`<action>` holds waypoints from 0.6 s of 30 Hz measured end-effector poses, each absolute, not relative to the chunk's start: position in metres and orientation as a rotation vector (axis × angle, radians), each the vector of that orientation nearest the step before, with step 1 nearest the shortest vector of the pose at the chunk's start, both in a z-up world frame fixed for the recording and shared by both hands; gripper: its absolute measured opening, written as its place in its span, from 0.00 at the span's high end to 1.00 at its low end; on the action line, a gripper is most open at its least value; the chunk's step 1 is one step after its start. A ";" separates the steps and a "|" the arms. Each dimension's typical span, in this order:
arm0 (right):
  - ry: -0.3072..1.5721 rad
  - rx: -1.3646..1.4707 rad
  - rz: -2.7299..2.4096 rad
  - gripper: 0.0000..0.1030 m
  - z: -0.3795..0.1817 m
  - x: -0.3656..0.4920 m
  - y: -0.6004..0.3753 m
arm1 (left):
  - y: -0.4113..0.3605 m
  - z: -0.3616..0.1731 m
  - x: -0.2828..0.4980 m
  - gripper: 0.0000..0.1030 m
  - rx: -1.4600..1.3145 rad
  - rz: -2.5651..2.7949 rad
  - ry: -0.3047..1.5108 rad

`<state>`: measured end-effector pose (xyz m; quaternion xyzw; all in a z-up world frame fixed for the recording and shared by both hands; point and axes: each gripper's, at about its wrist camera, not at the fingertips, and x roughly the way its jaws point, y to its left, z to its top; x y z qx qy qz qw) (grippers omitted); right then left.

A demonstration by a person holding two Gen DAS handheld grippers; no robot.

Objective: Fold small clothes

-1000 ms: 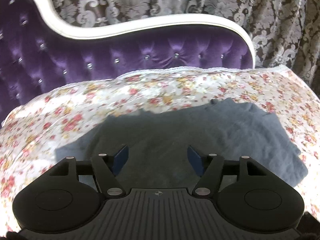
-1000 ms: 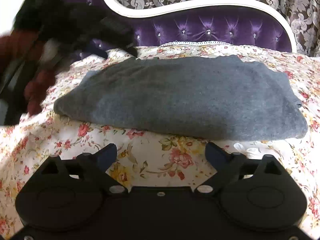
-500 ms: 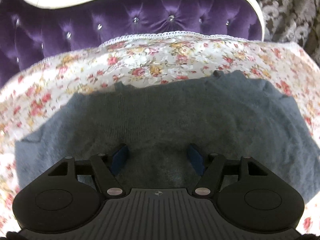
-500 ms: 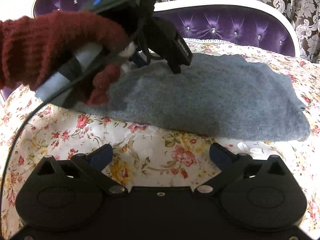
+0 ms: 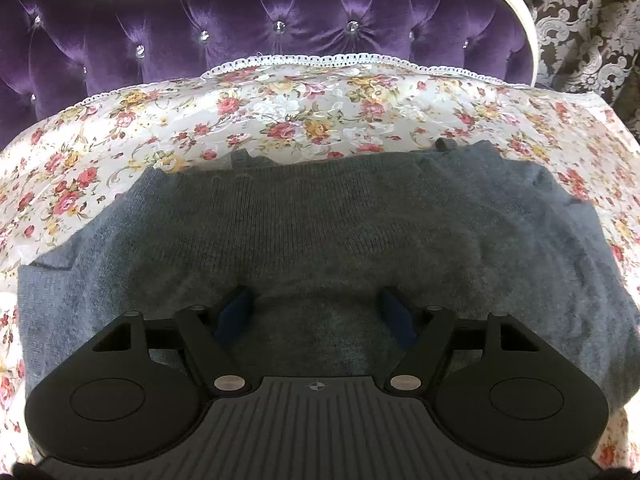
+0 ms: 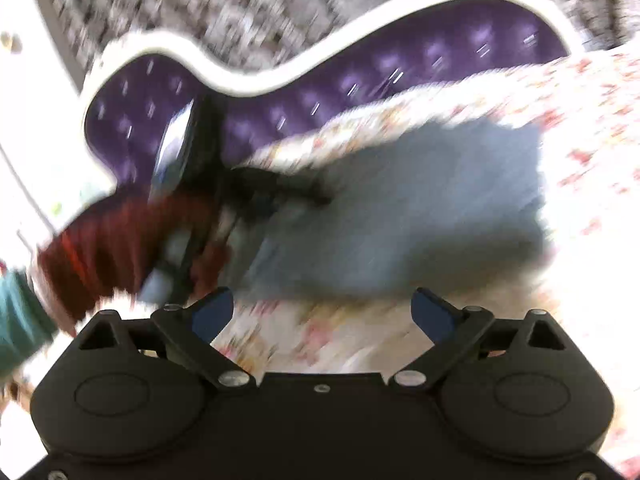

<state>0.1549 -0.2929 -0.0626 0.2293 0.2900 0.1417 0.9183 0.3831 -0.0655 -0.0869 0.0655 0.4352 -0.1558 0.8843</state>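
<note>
The left gripper (image 5: 316,312) has its blue pads (image 5: 236,312) apart and opening, pressed down on the grey sweater (image 5: 320,224) in the lower middle of the frame; the knit between them is not pinched. The right gripper (image 6: 322,312) stands wide but is closing, with only the floral bedspread (image 6: 304,336) between its fingers. In this blurred view the sweater lies in the centre, and a hand in a red knitted glove (image 6: 104,248) is at the left. Behind stands the purple tufted headboard (image 5: 240,32).

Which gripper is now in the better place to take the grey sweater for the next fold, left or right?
Left, probably. The left gripper hangs over the grey sweater, jaws opening around the knit. The right gripper, jaws closing on nothing, is over the floral cover, short of the sweater, its view blurred.
</note>
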 end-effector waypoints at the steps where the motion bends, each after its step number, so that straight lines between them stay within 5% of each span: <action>1: 0.589 0.475 0.275 0.06 -0.059 0.159 -0.304 | -0.065 -0.087 0.383 0.31 0.135 -0.327 0.905; 18: 0.729 0.727 0.306 0.13 -0.118 0.263 -0.387 | -0.065 -0.088 0.378 0.30 0.133 -0.328 0.875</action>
